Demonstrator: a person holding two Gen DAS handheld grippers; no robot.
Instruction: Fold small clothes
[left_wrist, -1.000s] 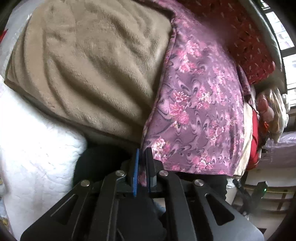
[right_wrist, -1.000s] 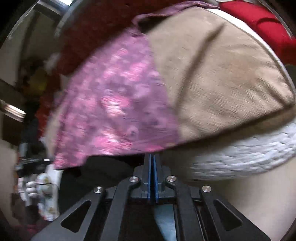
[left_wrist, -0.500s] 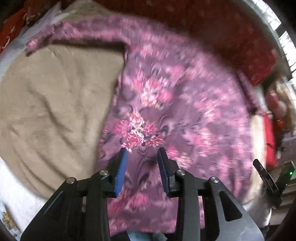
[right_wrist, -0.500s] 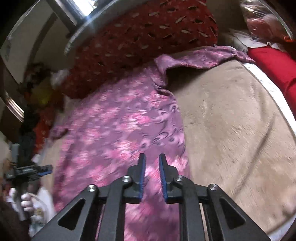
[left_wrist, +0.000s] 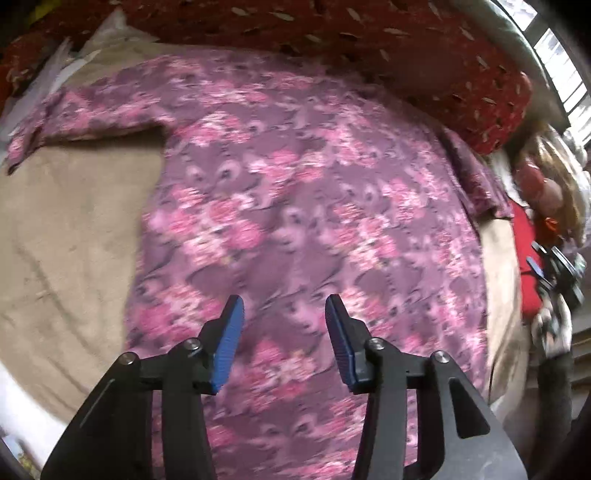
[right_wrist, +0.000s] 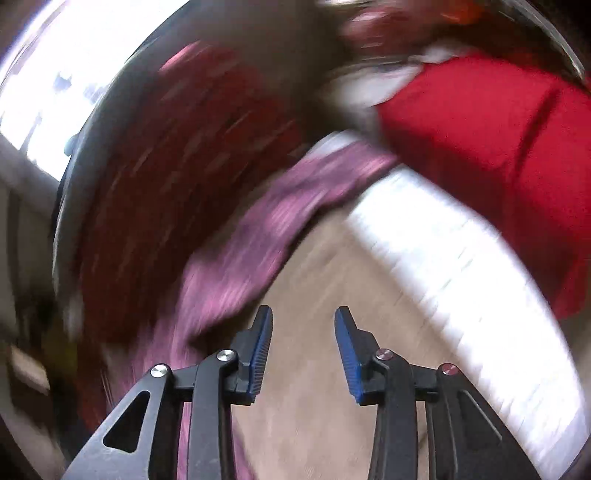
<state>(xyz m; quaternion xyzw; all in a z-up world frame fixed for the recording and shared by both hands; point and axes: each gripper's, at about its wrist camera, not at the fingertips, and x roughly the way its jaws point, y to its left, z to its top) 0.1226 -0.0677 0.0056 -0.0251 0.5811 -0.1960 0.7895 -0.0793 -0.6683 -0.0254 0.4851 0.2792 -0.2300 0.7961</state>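
A purple garment with pink flowers lies spread flat on a tan blanket, one sleeve stretched out to the far left. My left gripper is open and empty, above the garment's lower middle. My right gripper is open and empty, over tan blanket just right of a sleeve of the garment. The right wrist view is badly blurred.
A dark red patterned cushion runs along the far side of the bed. A red cloth and a white quilted strip lie to the right. Clutter and a window stand at the far right.
Both grippers let go of the garment's hem and opened wide. They rose and moved forward over the bed; the right one swung towards the sleeve.
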